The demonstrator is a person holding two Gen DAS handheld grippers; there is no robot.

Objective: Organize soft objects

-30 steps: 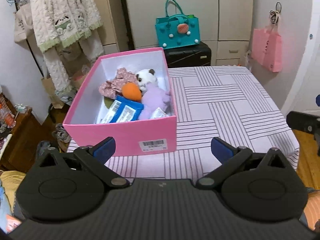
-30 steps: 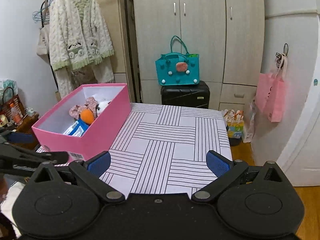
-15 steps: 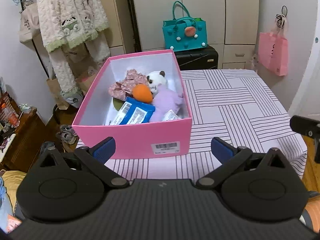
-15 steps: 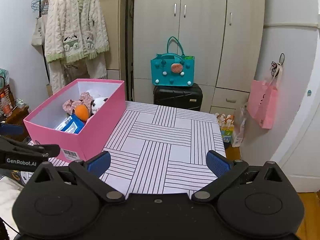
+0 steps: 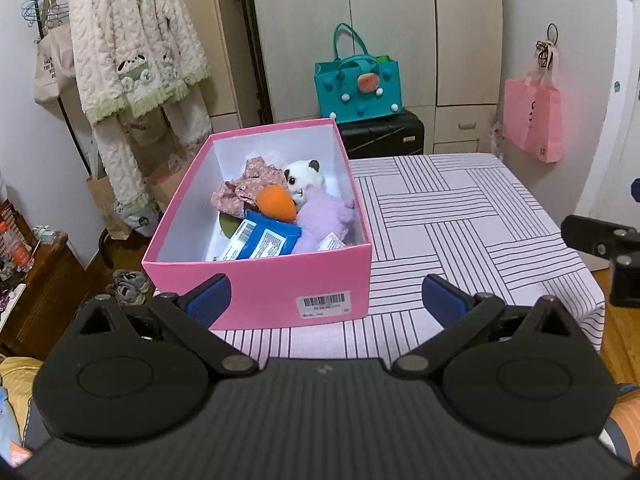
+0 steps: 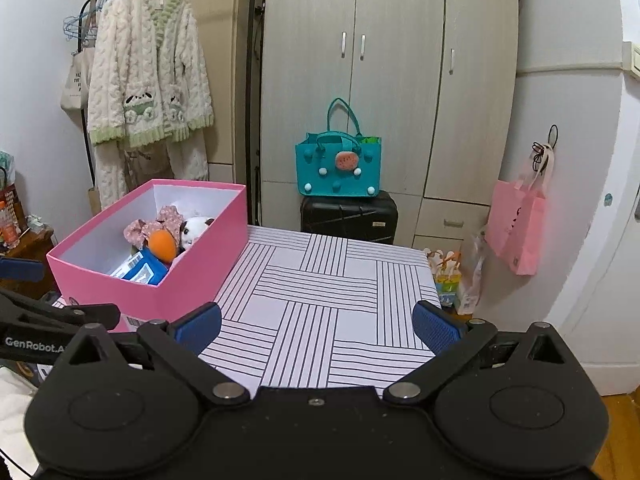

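Left gripper (image 5: 326,298): blue-padded fingers (image 5: 208,295) spread wide, nothing between them, hovering at the near edge of the table, just short of the pink box (image 5: 256,280). Right gripper (image 6: 316,326): fingers (image 6: 434,326) also spread wide and empty, held over the near edge of the striped tablecloth (image 6: 320,300), right of the box.

Pink box sits on the left part of the table, lid off, barcode label (image 5: 323,304) on its near wall. All soft objects are inside it, piled toward the right and back: blue packet (image 5: 266,240) nearest, lilac plush (image 5: 322,218) to its right against the right wall, orange plush (image 5: 276,202) on top behind the packet, white panda plush (image 5: 304,178) behind that, pink floral fabric (image 5: 240,190) to the left of the panda. The left half of the box floor is bare white. The tablecloth right of the box has nothing on it.

Background: teal felt bag (image 6: 338,168) on a black suitcase (image 6: 348,216) in front of the wardrobe (image 6: 400,80), pink tote bag (image 6: 520,228) hanging on the right wall, cream fleece robe (image 6: 146,76) on a rack at left.
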